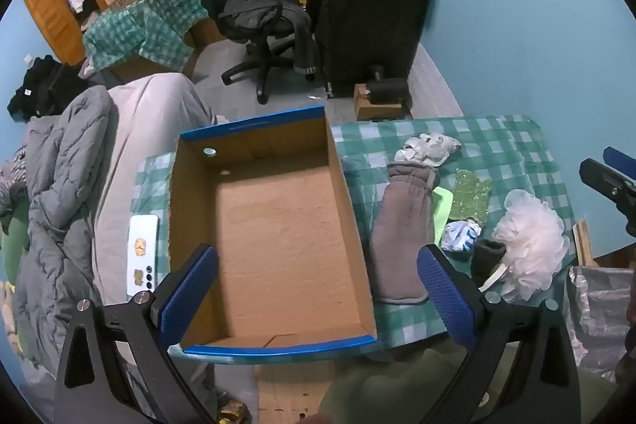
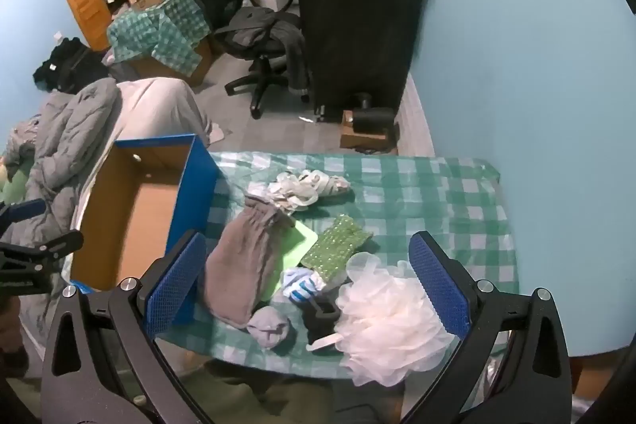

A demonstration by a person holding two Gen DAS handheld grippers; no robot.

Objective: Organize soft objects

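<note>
Since the cardboard box (image 1: 274, 237) holds nothing, you haven't started: the grey mitt (image 2: 242, 265), loofah (image 2: 385, 328), socks (image 2: 303, 285) and the rest all sit on the checked tablecloth (image 2: 437, 193) right of it. Mitt lies just beside the box wall, long axis parallel, gathered cuff pointing away from you. Left gripper (image 1: 316, 299) and right gripper (image 2: 306, 289) both spread wide, holding nothing.
</note>
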